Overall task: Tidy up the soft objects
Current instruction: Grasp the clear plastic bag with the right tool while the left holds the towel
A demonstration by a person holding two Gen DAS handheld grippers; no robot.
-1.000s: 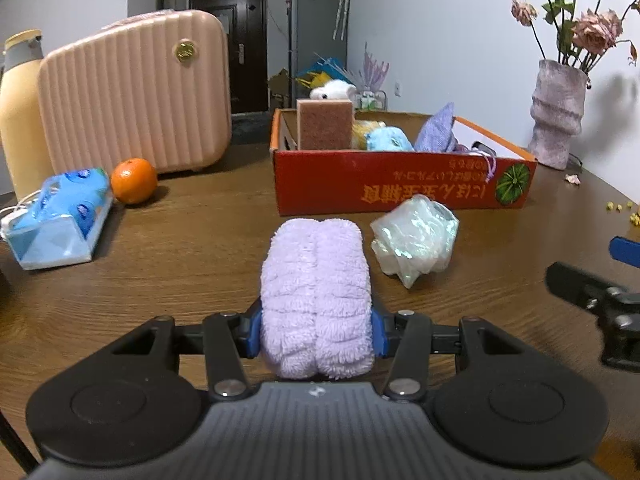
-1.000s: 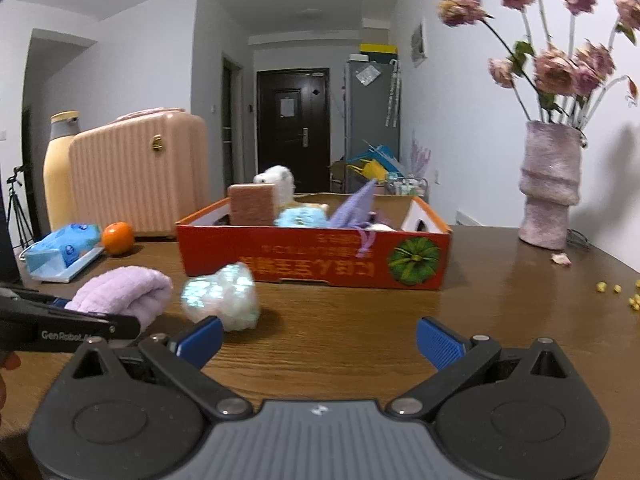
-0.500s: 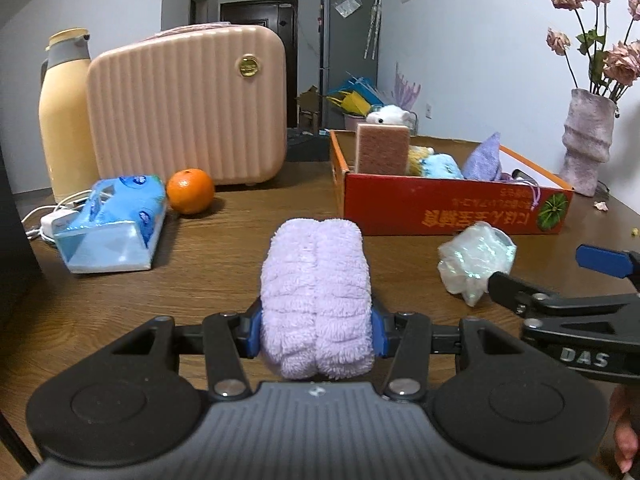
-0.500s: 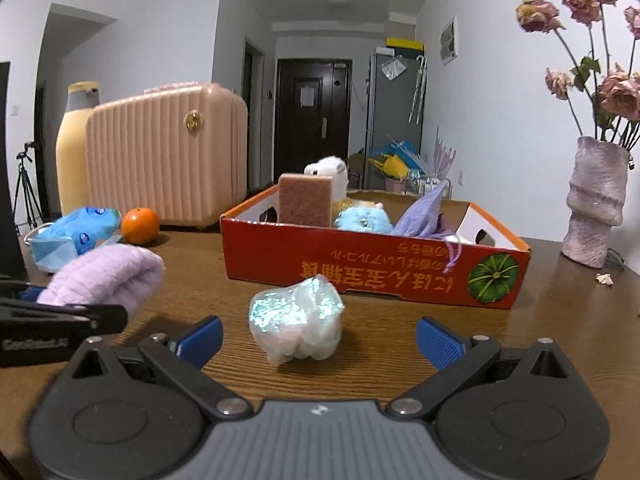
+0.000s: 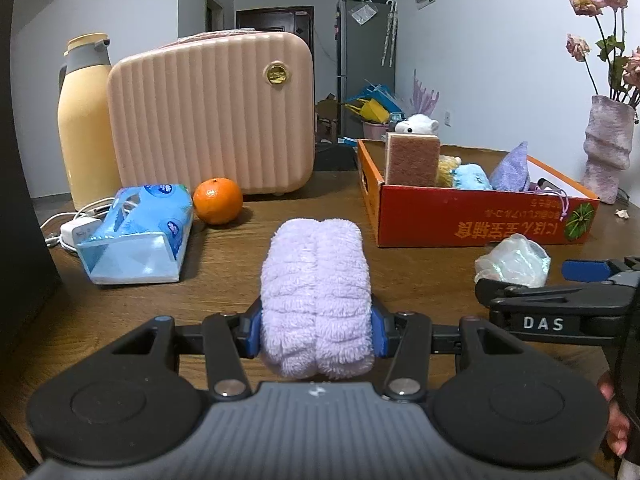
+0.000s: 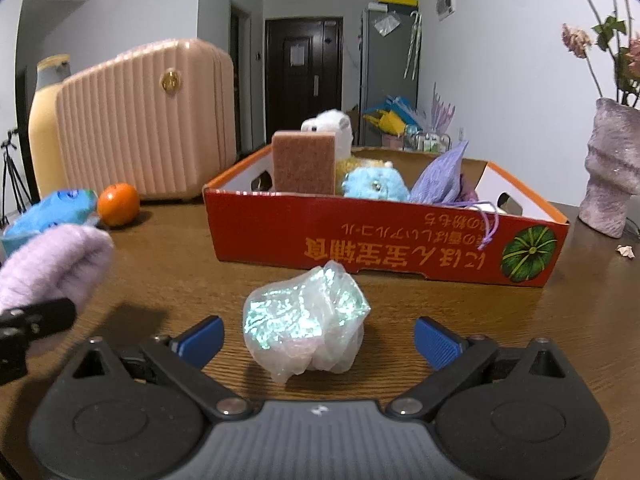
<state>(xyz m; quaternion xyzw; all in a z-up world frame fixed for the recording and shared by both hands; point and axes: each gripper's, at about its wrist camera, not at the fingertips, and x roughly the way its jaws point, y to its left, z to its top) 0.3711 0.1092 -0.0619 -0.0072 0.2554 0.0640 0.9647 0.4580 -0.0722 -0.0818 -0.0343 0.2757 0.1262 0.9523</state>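
Note:
My left gripper (image 5: 316, 330) is shut on a rolled lilac towel (image 5: 316, 292) and holds it just above the wooden table. The towel also shows at the left of the right wrist view (image 6: 52, 266). My right gripper (image 6: 318, 338) is open, its blue pads on either side of a crumpled iridescent plastic bag (image 6: 306, 322) that lies on the table; the bag also shows in the left wrist view (image 5: 514, 260). Behind it stands a red cardboard box (image 6: 384, 242) holding a brown sponge (image 6: 304, 168), plush toys and a purple pouch.
A pink ribbed case (image 5: 212, 112), a yellow flask (image 5: 86, 120), an orange (image 5: 218, 201), a blue tissue pack (image 5: 138, 234) and a white charger stand at the left. A grey-pink vase with dried flowers (image 6: 612, 168) stands at the right.
My right gripper has moved forward so the iridescent bag now sits between its open fingers. My left gripper has drawn back and left with the towel still in it.

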